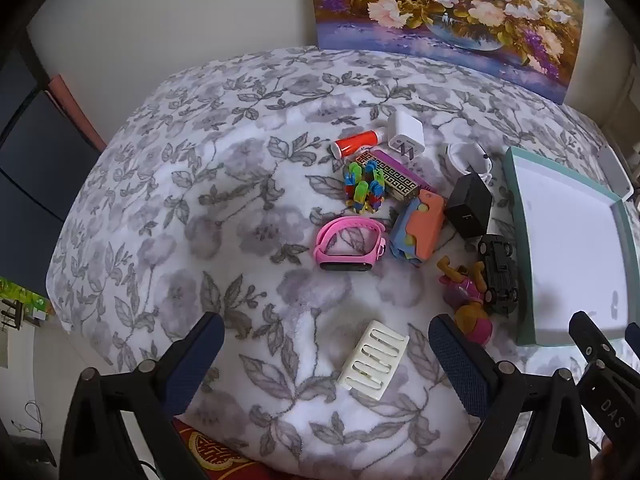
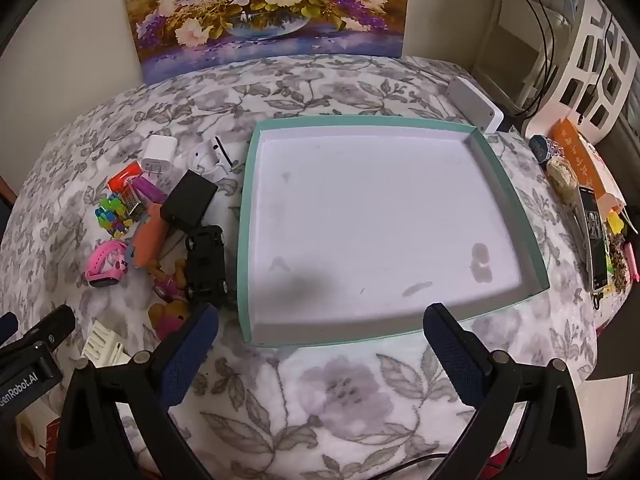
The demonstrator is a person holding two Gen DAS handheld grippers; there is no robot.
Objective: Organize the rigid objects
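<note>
A floral grey-and-white blanket (image 1: 200, 200) covers the whole work surface, with a flower painting (image 2: 272, 12) propped at its far edge. On the right half sits a shallow teal-rimmed tray (image 2: 246, 216) with a white floor, holding nothing but a few faint stains.

The rigid objects lie in a cluster just left of the tray. Nearest the tray wall is a black toy car (image 1: 498, 274), with a black charger block (image 1: 469, 206) just beyond it. Left of those lies an orange-and-blue toy (image 1: 418, 230), then a pink smartwatch (image 1: 348, 244) standing on its band. Farther back are a white plug adapter (image 1: 406, 136), a red tube (image 1: 356, 144), a patterned purple bar (image 1: 394, 176) and a heap of small coloured clips (image 1: 364, 192). A pink-and-brown figure (image 1: 468, 300) lies near the car, and a slotted white piece (image 1: 374, 360) lies alone on the near side.

The left gripper (image 1: 326, 350) hangs with fingers spread wide, the slotted piece between them, untouched. The right gripper (image 2: 320, 330) is likewise spread, empty, at the tray's near edge.
</note>
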